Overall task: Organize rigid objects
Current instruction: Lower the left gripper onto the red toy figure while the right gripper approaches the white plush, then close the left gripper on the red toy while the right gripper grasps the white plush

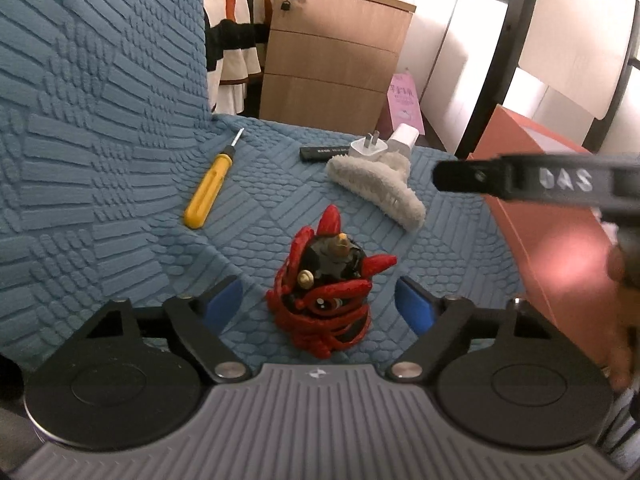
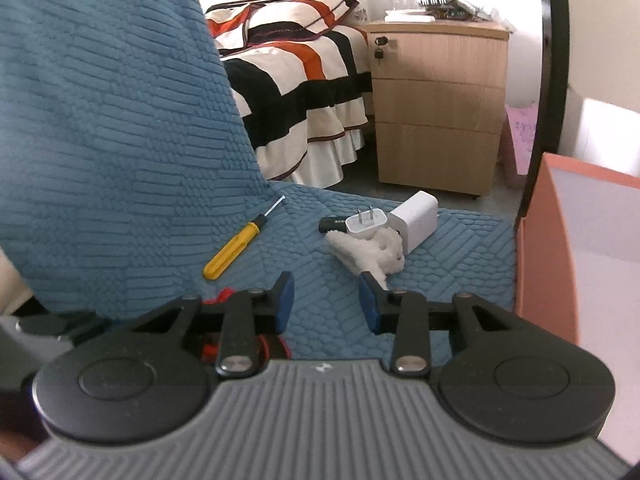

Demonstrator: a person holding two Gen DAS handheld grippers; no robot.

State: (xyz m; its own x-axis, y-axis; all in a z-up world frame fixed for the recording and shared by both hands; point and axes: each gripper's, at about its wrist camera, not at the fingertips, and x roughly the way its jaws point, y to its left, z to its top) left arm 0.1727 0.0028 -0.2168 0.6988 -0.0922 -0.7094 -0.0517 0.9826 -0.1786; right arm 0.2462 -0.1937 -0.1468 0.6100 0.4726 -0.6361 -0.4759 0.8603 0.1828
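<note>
A red and black lion-head figurine stands on the blue textured sofa seat, between the open blue pads of my left gripper, untouched. Beyond it lie a yellow screwdriver, a fluffy white hair claw, a white plug adapter, a white charger block and a small black stick. My right gripper is open and empty above the seat, short of the hair claw. The screwdriver and charger block show there too.
An orange box stands at the right edge of the seat. The sofa back rises on the left. A wooden drawer unit and a striped bed stand behind. The right gripper's arm crosses the left wrist view.
</note>
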